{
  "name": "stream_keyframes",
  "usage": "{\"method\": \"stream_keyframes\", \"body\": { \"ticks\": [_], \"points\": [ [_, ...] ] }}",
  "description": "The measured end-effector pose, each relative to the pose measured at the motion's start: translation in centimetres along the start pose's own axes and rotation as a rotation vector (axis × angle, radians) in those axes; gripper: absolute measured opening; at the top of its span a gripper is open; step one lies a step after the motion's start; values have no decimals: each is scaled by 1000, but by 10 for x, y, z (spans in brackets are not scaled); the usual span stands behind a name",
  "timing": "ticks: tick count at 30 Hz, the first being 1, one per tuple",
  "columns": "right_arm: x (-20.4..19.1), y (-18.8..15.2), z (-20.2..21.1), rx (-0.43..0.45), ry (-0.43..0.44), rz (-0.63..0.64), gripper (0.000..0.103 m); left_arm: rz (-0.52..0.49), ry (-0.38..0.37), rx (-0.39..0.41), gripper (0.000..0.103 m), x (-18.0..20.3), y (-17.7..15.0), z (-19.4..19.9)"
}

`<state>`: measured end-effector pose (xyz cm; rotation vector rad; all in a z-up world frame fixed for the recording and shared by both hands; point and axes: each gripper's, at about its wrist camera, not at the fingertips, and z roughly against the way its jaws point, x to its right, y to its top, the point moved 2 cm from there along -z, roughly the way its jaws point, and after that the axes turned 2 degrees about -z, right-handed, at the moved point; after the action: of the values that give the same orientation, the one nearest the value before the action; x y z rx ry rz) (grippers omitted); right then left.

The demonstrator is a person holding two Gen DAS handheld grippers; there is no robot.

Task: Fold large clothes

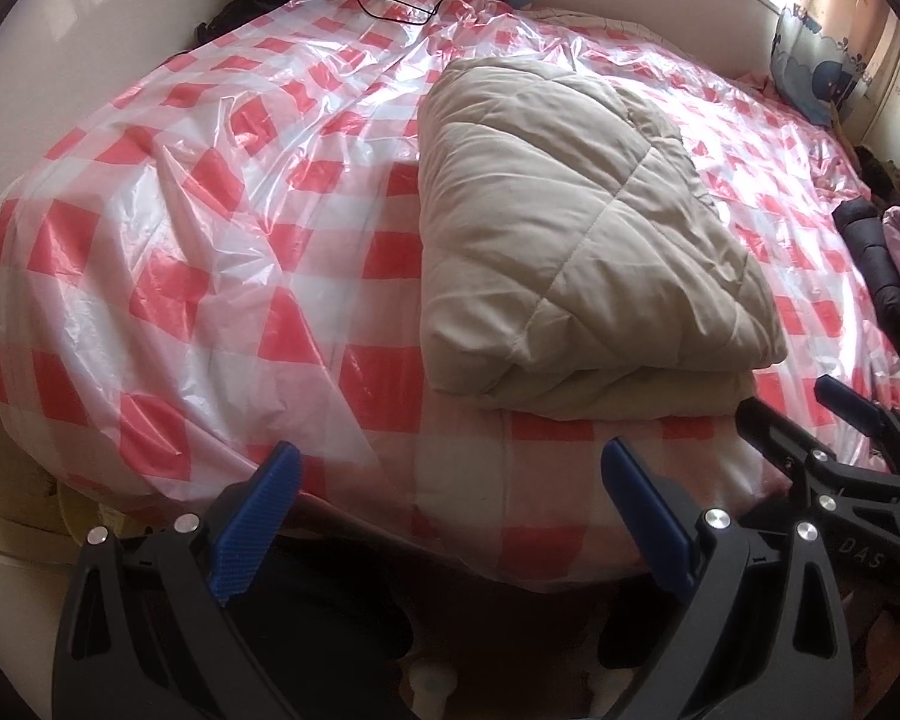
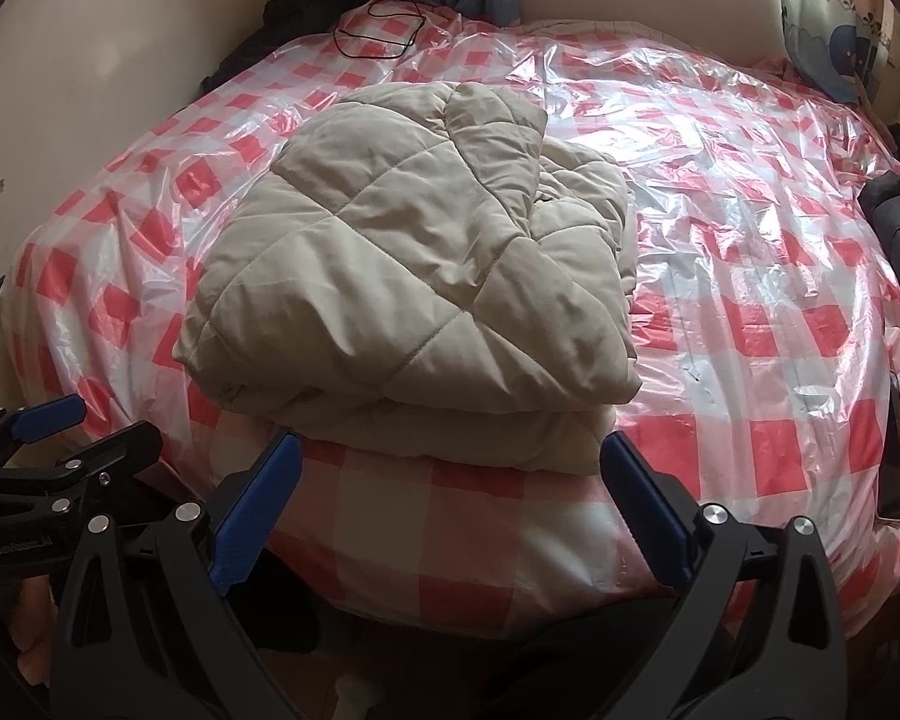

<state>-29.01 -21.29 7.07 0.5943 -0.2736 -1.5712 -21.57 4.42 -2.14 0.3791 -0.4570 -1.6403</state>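
open grippers face beige quilted coat, folded thick.

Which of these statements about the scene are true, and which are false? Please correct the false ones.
1. The beige quilted garment lies folded on the bed. True.
2. The left tongs are shut on the garment. False: they are open and hold nothing.
3. The plastic cover is blue striped. False: red and white checks.
4. The right tongs are open. True.
5. A black cable lies at the far end. True.
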Motion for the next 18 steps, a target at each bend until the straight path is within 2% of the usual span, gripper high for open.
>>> {"method": "stream_keyframes", "body": {
  "ticks": [3, 15, 18],
  "points": [
    [1, 0, -2, -4, 5, -1, 96, 5, -13, -5, 96, -1, 0, -1],
    [3, -1, -4, -9, 8, -5, 96, 2, 13, -31, 96, -1, -2, -7],
    [5, -3, -6, -14, 11, -10, 96, 12, -31, -28, 96, -1, -3, -7]
  ]
}}
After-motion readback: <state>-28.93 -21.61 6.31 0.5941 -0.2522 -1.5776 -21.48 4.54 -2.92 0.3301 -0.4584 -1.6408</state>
